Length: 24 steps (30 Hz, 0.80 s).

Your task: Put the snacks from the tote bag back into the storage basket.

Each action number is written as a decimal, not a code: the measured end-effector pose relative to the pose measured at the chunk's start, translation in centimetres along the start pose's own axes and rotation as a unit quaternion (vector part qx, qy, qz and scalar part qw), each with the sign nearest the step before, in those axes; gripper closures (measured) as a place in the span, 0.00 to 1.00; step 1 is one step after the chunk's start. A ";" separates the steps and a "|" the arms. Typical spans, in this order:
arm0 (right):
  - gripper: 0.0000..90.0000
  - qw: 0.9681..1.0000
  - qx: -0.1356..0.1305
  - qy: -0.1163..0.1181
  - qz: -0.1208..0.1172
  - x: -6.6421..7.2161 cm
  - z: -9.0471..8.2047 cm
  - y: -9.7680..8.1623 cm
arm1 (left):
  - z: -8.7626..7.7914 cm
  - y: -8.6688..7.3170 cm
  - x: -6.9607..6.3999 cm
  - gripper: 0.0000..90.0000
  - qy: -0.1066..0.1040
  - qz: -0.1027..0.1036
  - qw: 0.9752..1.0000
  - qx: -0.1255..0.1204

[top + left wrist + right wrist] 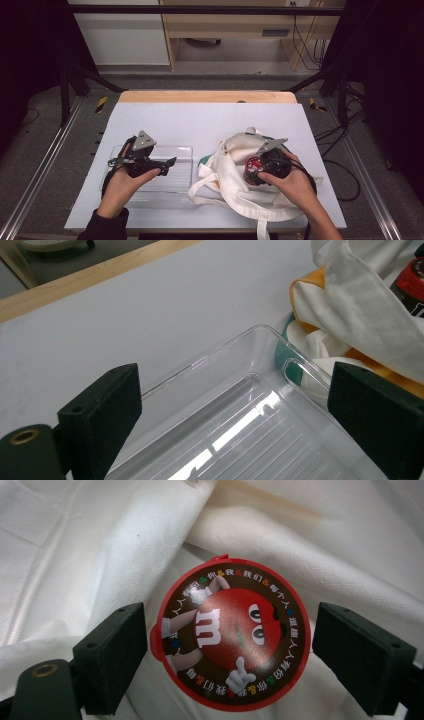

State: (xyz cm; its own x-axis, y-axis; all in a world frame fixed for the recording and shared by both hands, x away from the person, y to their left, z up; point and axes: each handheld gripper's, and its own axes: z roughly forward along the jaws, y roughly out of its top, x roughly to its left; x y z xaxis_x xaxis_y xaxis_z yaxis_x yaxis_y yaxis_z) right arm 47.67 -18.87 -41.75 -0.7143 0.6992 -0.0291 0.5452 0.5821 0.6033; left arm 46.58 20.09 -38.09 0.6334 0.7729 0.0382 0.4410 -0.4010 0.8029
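I am working at a pale grey table point(200, 120) with a strip of bare wood along its far edge. On my right side a cream canvas tote bag point(227, 172) is lying crumpled, its straps trailing toward the near edge, with orange and green print showing in the folds that face the tray. To its left, just beside it, a clear plastic tray point(182, 172) is sitting flat with a ribbed floor and rounded corners, and it is holding nothing that I can see. Nestled in the bag's folds is the thing I am going for, a round M&M's candy container point(231, 635): I am seeing its lid end-on, a red rim around a brown disc, with the red candy character in the middle, a white "m" on its body, white gloves, and a ring of small coloured Chinese characters around the edge. A small red tab is sticking out from the rim on the side away from me. The lid is facing straight up my right gripper's camera, so the container's long axis is running away from me into the bag, and its body is hidden. My right gripper point(230, 652) is spreading wide with a jaw on either side of the lid, the left one touching or nearly touching the rim, the right one apart. My left gripper point(232, 410) is hanging over the tray's corner nearest the bag, jaws wide, gripping nothing.
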 end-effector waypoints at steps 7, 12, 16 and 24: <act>0.16 1.000 0.011 0.001 0.007 -0.1 0.7 -0.1 | 0.1 0.0 -0.2 0.08 -0.002 0.004 1.000 0.003; 0.16 1.000 0.016 0.002 0.006 -0.2 1.0 -0.1 | 0.1 0.0 -0.1 0.08 -0.002 0.005 1.000 0.005; 0.16 1.000 0.020 0.003 0.006 -0.1 1.4 -0.1 | 0.2 -0.1 -0.1 0.08 -0.003 0.005 1.000 0.009; 0.17 0.999 0.030 0.000 0.012 -0.2 1.6 -0.1 | 0.1 -0.1 -0.1 0.08 -0.003 0.005 1.000 0.006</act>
State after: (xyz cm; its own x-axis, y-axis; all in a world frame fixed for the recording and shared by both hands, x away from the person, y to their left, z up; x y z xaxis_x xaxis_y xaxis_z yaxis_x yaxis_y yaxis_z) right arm 48.41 -18.42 -43.06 -0.7012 0.7129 -0.0144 0.5872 0.5889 0.5553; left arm 46.55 20.03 -38.21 0.6410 0.7664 0.0425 0.4425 -0.4141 0.7954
